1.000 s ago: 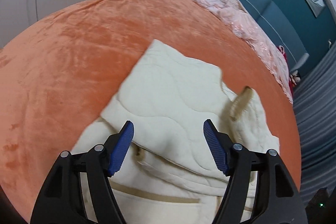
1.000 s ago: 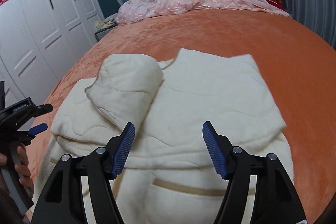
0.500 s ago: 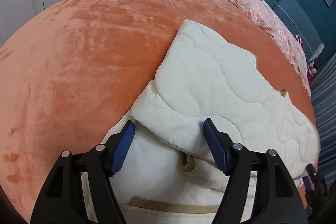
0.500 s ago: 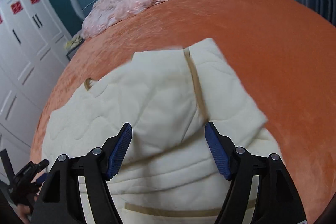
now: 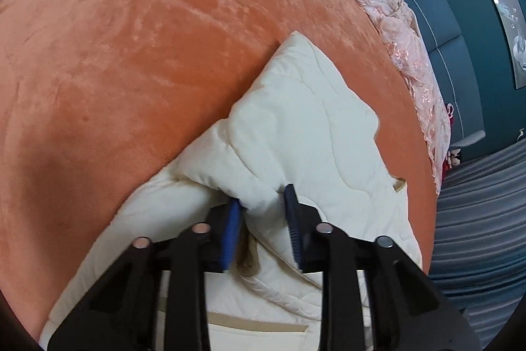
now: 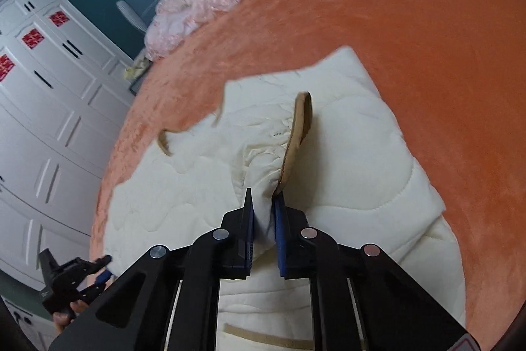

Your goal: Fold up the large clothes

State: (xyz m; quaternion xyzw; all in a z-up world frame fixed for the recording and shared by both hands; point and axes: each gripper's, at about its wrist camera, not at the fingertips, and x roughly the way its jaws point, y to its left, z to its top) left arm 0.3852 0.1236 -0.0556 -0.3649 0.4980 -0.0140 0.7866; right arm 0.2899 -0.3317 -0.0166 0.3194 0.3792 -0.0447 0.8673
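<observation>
Both tongs clamp folds of the jacket: left gripper and right gripper, cloth spreading ahead of each.

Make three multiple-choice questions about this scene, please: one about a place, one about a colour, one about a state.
1. Where does the cream garment lie?
A. on a bed
B. on a chair
C. on the floor

2. What colour is the bed cover?
A. grey
B. orange
C. green

3. How is the right gripper?
A. wide open
B. out of view
C. shut on the garment

Answers:
1 A, the garment is spread on the bed cover.
2 B, the plush surface around it is orange.
3 C, its blue fingers pinch a bunch of cream fabric; the left gripper also clamps a fold.
</observation>
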